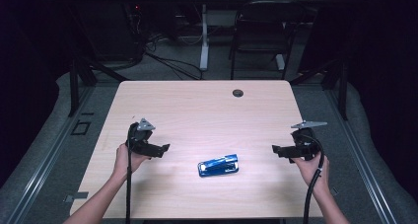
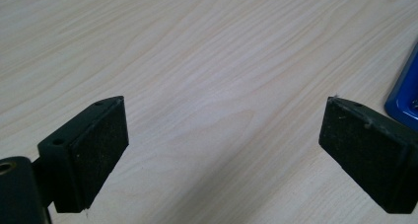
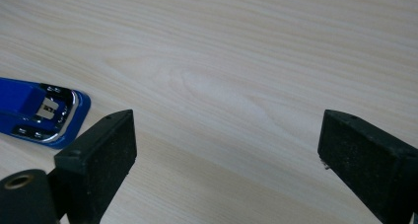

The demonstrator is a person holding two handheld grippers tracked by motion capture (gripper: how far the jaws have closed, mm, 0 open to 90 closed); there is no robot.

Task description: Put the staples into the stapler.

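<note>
Blue stapler [image 1: 218, 165] lay flat on the table [image 1: 197, 105], roughly 6 o'clock of centre, near the person's edge, long axis running 9-to-3. Nothing touched it. Left gripper [image 1: 156, 150] sat at abt 9 o'clock of the stapler, right gripper [image 1: 280, 149] at abt 3 o'clock, both well apart from it and aimed inward. Each had its jaws spread wide w/ nothing but bare wood between them.

Progress, as I judged it: basically zero. Stapler untouched, no grasp begun; the approach, the closing and whatever handling follows were all left to do.

High view gave the whole layout: both hands, trailing cables, the small dark grommet [image 1: 238, 93] at 12 o'clock of the table, a chair [image 1: 261, 31] beyond. Left gripper view caught just a blue corner of the stapler [image 2: 405, 93] at its 3 o'clock edge. Right gripper view showed more: the stapler's [image 3: 42, 113] end w/ chrome trim and a label, at 9 o'clock, too small to read.
</note>
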